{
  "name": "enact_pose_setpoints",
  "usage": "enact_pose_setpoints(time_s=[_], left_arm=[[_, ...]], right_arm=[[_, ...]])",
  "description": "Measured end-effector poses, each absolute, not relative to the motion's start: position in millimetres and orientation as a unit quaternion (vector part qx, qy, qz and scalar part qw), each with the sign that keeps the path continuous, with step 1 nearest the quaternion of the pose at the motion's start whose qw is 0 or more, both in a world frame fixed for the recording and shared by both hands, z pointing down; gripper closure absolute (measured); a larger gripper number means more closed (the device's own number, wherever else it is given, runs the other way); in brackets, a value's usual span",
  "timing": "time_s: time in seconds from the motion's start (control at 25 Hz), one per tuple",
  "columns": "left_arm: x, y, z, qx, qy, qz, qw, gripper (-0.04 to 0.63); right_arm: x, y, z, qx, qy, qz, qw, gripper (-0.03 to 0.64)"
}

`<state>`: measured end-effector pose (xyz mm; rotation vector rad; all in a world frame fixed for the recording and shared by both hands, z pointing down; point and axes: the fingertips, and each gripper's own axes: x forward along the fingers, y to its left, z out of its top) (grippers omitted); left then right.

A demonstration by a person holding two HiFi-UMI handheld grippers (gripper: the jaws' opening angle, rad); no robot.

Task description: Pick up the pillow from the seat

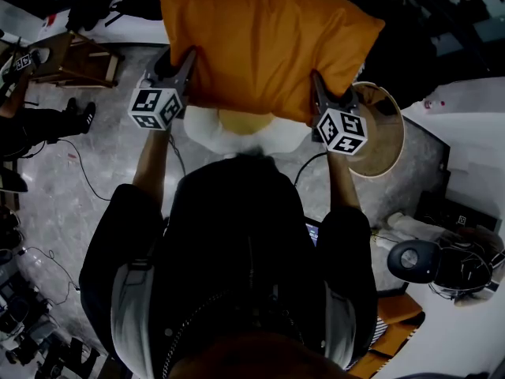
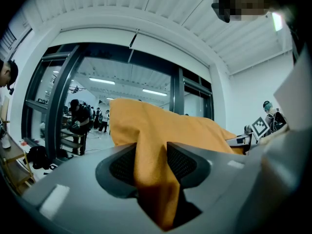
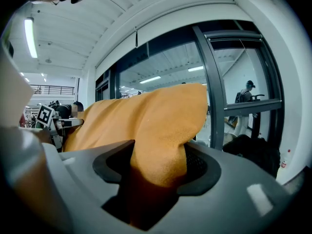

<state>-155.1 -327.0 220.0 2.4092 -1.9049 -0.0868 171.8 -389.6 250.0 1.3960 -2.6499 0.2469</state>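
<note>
Clamping a fold of orange cloth each, the left gripper [image 2: 151,162] and the right gripper [image 3: 156,165] have their jaws pressed onto the two side edges of the pillow [image 1: 260,38], which spans the gap between them and spreads away beyond their tips. Behind the jaws, toward the person [image 1: 237,235], a pale seat [image 1: 207,129] shows between the two marker cubes [image 1: 155,107] below the pillow's near edge; a round tan object [image 1: 387,133] lies just outside the right gripper, and grey floor [image 1: 95,156] stretches outside the left one.
</note>
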Motion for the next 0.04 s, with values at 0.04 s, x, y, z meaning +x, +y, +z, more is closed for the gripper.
enact_pose_setpoints(time_s=[0.04], left_arm=[[-155.5, -327.8, 220.6, 0.784, -0.619, -0.028, 0.035, 0.407]], right_arm=[[171.6, -389.8, 250.6, 0.464, -0.879, 0.082, 0.069, 0.354]])
